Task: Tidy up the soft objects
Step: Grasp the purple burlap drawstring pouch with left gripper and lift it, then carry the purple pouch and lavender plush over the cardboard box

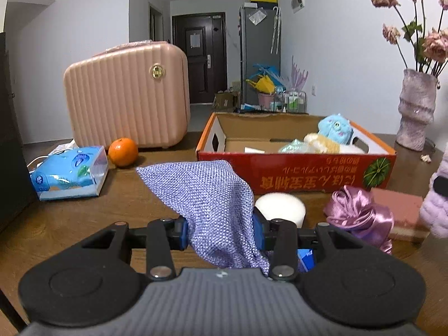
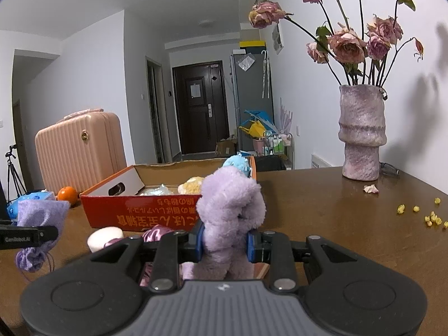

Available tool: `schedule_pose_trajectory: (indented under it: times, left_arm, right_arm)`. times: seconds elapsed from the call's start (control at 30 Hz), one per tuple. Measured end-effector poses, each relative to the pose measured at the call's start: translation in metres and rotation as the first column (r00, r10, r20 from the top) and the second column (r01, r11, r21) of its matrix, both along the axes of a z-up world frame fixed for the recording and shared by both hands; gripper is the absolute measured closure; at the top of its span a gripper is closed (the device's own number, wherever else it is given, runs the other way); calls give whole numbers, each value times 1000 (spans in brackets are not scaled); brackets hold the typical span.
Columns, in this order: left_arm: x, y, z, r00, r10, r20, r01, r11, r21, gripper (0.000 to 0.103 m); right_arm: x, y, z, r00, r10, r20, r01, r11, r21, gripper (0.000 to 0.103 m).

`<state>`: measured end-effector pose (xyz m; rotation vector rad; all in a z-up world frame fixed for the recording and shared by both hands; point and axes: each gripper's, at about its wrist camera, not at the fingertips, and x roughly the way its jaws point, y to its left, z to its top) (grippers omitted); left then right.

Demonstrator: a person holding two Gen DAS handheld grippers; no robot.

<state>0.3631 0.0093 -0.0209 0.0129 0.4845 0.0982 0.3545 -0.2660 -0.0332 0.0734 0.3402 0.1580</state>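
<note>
Now L gripper (image 1: 221, 233) pinching purple knit pouch (image 1: 207, 196), R gripper (image 2: 224, 245) clamped on lilac plush (image 2: 229, 204), both near desk's front edge. Lift clear over red box (image 1: 296, 170) wall, drop beside toys, avoid snagging drawstring.

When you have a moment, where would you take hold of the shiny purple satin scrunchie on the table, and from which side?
Probably grip the satin scrunchie across its puffy upper folds, coming from above. It lies loose and bunched on the table, crowded by the white round pad and pink book.
</note>
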Motion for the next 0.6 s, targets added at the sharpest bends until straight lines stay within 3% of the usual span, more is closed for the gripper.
schedule_pose_trajectory:
  times: [0.6]
  left_arm:
    - [13,-14,31,996,-24,81,29,998,-56,61]
  right_arm:
    - [14,20,17,998,20,62,-21,1000,18,76]
